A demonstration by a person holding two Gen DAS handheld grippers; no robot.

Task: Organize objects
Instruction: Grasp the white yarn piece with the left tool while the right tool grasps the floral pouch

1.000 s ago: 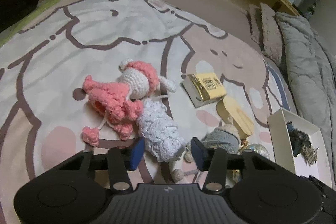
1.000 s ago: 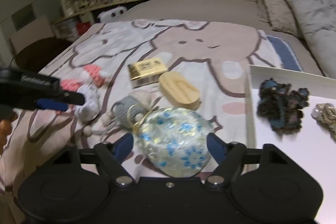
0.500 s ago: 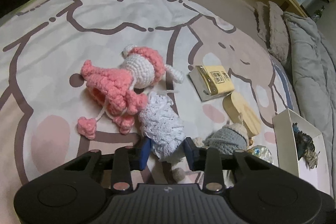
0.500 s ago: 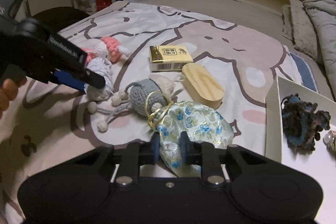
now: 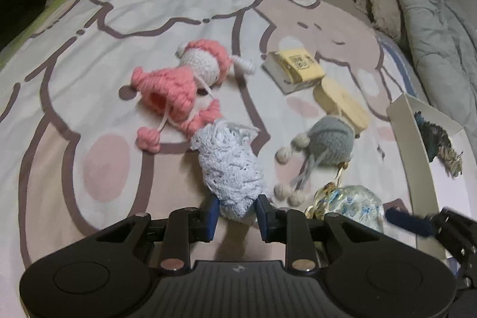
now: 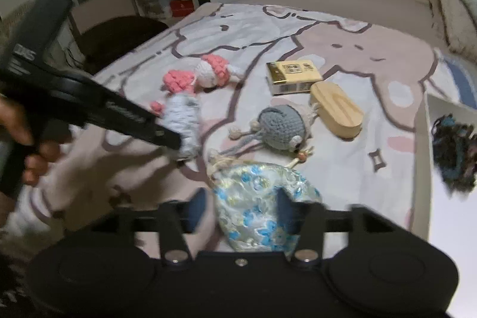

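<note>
White crochet piece [image 5: 229, 169] sits pinched between the left gripper [image 5: 235, 212] pads. The floral pouch [image 6: 262, 204] lies between the opening jaws of the right gripper [image 6: 241, 209], unclamped. Beyond both, pink doll [image 5: 190, 79], grey doll [image 5: 328, 142] and yellow box [image 5: 298, 67] remain unsorted; the white tray [image 5: 399, 121] holds only dark yarn.

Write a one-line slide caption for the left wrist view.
Left gripper shut on a white crocheted pouch on the cartoon-print bedspread, beside crocheted dolls.
</note>
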